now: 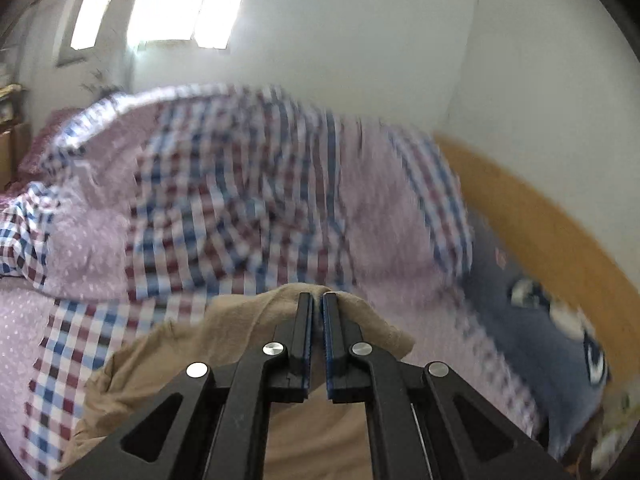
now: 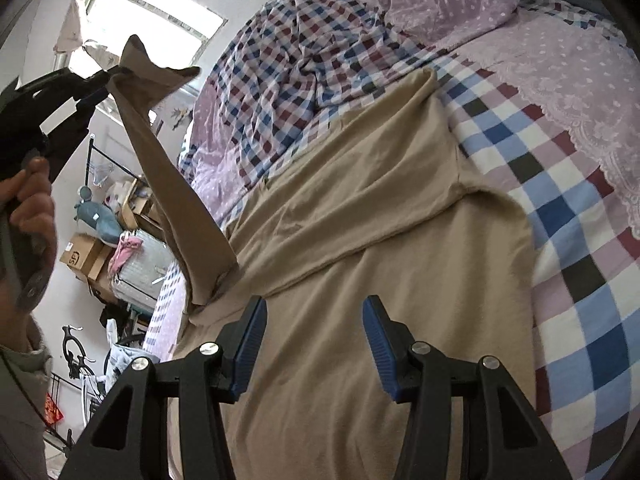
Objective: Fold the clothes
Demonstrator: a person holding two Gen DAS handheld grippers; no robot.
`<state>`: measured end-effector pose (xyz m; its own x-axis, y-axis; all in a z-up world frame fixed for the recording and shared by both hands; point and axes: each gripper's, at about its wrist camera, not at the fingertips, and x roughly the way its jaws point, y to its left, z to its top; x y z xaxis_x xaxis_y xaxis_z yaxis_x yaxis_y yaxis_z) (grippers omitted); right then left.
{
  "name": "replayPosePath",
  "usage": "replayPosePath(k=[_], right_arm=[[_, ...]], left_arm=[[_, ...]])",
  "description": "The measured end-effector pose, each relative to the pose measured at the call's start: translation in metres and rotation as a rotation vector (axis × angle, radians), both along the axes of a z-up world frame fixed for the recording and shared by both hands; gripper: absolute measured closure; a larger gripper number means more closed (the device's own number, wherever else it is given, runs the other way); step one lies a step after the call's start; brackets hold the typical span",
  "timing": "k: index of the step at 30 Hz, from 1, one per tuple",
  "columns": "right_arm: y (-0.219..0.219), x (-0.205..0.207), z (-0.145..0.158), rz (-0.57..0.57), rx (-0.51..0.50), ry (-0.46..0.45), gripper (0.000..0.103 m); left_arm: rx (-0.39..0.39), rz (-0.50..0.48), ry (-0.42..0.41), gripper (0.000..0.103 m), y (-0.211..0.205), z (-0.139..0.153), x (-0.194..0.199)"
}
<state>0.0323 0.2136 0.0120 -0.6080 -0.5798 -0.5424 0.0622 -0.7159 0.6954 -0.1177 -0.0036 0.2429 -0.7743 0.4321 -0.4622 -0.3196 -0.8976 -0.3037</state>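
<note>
The tan garment [image 2: 360,240] lies spread on the bed [image 2: 560,240], over a checked blanket in blue, red and white. One long part of it is pulled up into the air on the left. The left tool [image 2: 114,74] has its two fingers pressed together, pinching the end of that raised part. A hand [image 2: 30,208] holds that tool at the far left edge of the right wrist view.

In the left wrist view, the left tool [image 1: 317,298] shows its fingers nearly touching, with tan cloth bunched around the tips.

The right tool [image 2: 314,312] is spread wide and holds nothing. It hangs over the near part of the garment, and the cloth fills the gap between its fingers.

A rumpled checked quilt [image 2: 304,56] with a pink dotted side sits at the far end of the bed. A blue pillow [image 1: 540,320] lies on the right by a wooden headboard [image 1: 540,220]. A bright window [image 2: 152,12] is up high on the left. Under it, past the bed, stand cardboard boxes [image 2: 86,256], a grey soft toy [image 2: 94,220] and a bicycle [image 2: 76,360].

The left wrist view is blurry, so the quilt and pillow look smeared. The raised cloth hides some of the clutter behind it. The near edge of the garment is cut off by the tools.
</note>
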Motion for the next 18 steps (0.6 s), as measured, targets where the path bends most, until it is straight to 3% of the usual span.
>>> replayPosePath(k=[1,3,5,8,10,13,16,18], right_arm=[[0.002,0.000,0.000,-0.007,-0.002,-0.001,0.049],[0.006,0.001,0.000,-0.018,-0.006,-0.007,0.049],[0.009,0.000,-0.003,-0.031,-0.011,-0.022,0.049],[0.015,0.000,-0.007,-0.048,-0.027,-0.044,0.049],[0.017,0.000,-0.008,-0.055,-0.036,-0.053,0.049],[0.017,0.000,-0.008,-0.056,-0.032,-0.053,0.048],[0.015,0.000,-0.009,-0.054,-0.027,-0.055,0.048],[0.015,0.000,-0.011,-0.051,-0.022,-0.058,0.048]], left_arm=[[0.015,-0.025,0.001,0.099,0.003,-0.002,0.001],[-0.002,-0.152,-0.083,0.092,0.020,-0.023,-0.004],[-0.090,-0.272,-0.251,0.068,0.044,-0.061,-0.008],[-0.188,-0.326,-0.402,0.066,0.057,-0.106,0.004],[-0.187,-0.339,-0.446,0.066,0.050,-0.119,0.014],[-0.140,-0.312,-0.430,0.060,0.018,-0.112,0.027],[-0.092,-0.217,-0.324,0.035,-0.036,-0.085,0.033],[-0.092,-0.120,-0.259,0.028,-0.078,-0.072,0.032]])
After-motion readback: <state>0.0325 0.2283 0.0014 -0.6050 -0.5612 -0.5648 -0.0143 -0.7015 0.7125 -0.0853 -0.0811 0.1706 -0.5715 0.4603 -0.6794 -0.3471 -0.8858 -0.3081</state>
